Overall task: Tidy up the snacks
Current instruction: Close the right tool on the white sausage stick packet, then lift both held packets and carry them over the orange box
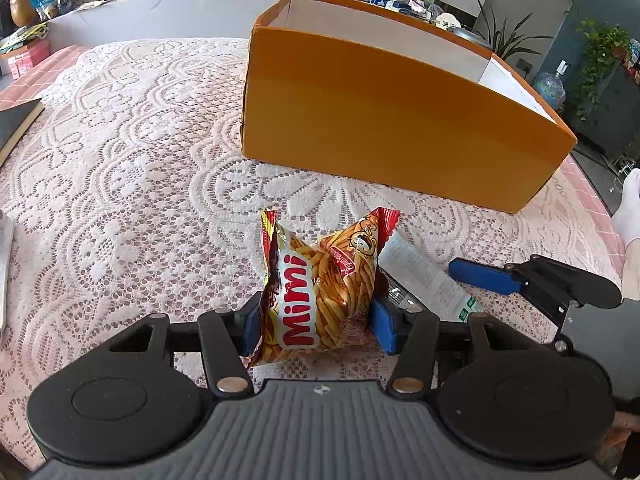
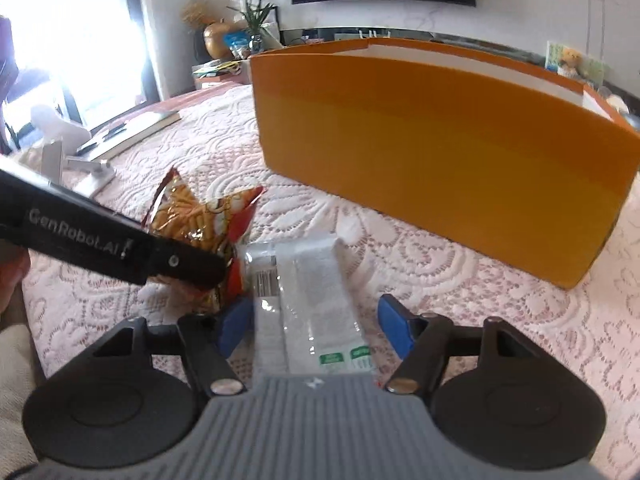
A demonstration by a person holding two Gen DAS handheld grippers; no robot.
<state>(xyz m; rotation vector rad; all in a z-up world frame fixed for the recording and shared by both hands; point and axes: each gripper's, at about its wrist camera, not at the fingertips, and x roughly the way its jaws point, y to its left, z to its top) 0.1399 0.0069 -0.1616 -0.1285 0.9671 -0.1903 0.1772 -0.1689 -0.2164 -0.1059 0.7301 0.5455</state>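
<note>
My left gripper (image 1: 314, 326) is shut on a red and yellow Mimi snack bag (image 1: 320, 292), its blue pads pressing both sides; the bag stands upright on the lace cloth. The bag (image 2: 200, 224) also shows in the right wrist view, behind the left gripper's black arm. A white and clear snack packet (image 2: 308, 300) lies flat between the blue pads of my open right gripper (image 2: 314, 330), which do not touch it. The packet (image 1: 424, 280) lies just right of the Mimi bag. An open orange cardboard box (image 1: 384, 120) stands behind; it also shows in the right wrist view (image 2: 432, 152).
A pink table with a white lace cloth (image 1: 132, 184). A dark book (image 1: 16, 124) lies at the left edge, and a metal stand (image 2: 76, 160) sits near it. A grey counter (image 1: 160, 16) with clutter and plants runs behind the table.
</note>
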